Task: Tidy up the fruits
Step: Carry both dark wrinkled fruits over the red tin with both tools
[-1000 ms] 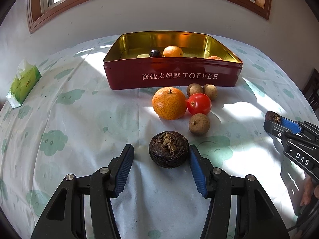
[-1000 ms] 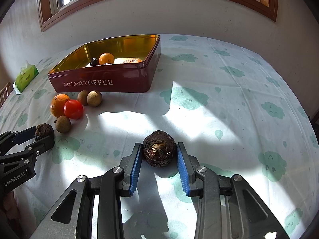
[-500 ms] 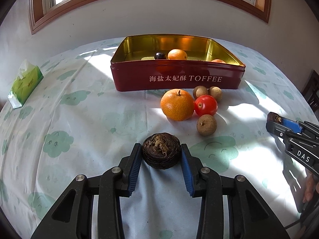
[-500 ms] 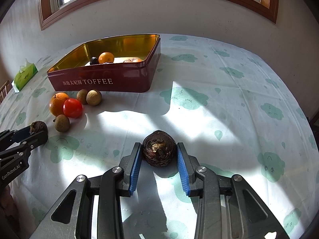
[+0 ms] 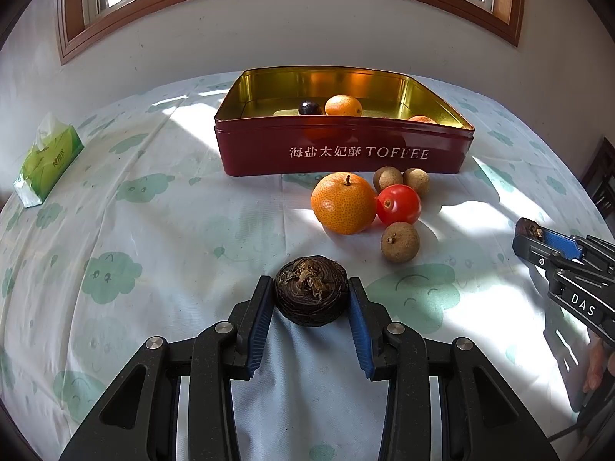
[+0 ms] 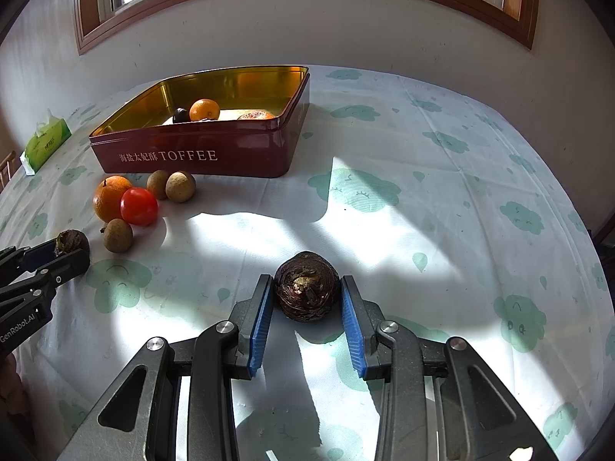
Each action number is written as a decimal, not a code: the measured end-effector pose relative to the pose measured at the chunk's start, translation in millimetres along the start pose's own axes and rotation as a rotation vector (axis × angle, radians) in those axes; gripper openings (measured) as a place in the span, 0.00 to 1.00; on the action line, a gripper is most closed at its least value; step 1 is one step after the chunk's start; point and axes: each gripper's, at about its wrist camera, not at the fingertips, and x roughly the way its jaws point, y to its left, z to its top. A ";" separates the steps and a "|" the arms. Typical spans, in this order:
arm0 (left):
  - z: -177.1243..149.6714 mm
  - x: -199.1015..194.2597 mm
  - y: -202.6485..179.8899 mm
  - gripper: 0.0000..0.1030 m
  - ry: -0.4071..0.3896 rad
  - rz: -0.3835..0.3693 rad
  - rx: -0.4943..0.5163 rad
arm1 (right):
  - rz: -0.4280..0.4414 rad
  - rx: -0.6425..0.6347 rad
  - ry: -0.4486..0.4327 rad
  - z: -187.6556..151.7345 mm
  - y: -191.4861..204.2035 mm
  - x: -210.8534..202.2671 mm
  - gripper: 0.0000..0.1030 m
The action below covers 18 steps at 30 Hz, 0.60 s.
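My left gripper is shut on a dark brown water chestnut, held above the tablecloth. My right gripper is shut on a second water chestnut. A red toffee tin with a gold inside stands ahead; it holds a small orange, a dark grape and another orange fruit. In front of the tin lie an orange, a red tomato and three brown longans. The tin also shows in the right wrist view.
A green tissue pack lies at the table's far left. The table has a pale cloth with green cloud prints. A wall with a wood-framed window stands behind. A dark chair shows at the right edge.
My left gripper closed on its water chestnut and lifted it, nearing the tin slightly. My right gripper kept its hold on the other chestnut and hardly moved.
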 end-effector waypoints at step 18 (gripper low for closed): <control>0.5 0.2 -0.7 0.38 -0.001 -0.006 -0.008 | -0.009 0.033 0.001 1.6 -0.2 0.7 0.30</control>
